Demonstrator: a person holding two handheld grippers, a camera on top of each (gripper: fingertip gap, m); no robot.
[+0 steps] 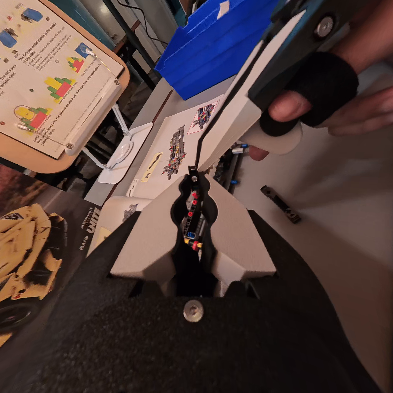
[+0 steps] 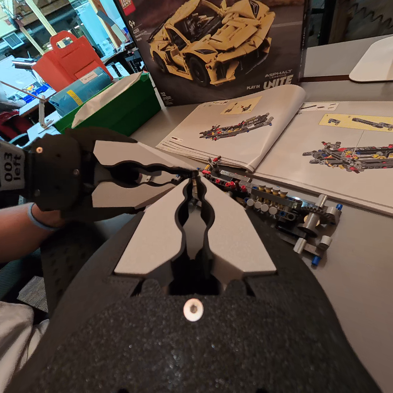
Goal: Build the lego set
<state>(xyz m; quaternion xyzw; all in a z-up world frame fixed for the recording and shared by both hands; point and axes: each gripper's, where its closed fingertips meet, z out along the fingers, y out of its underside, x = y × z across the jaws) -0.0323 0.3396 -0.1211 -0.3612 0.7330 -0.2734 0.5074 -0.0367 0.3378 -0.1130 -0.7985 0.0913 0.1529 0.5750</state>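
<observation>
1. Both jaws are pinched nearly closed, tips meeting mid-frame: left gripper (image 2: 194,171) and right gripper (image 2: 194,180) both nip one small dark pin (image 2: 194,185).
2. Chassis (image 2: 282,210) lies right of centre on the table (image 2: 361,276).
3. Booklet (image 2: 244,136) is open behind it, box (image 2: 223,53) up top.

Grey table (image 2: 350,265): booklet (image 2: 276,138), chassis (image 2: 276,204), box (image 2: 223,46)
</observation>
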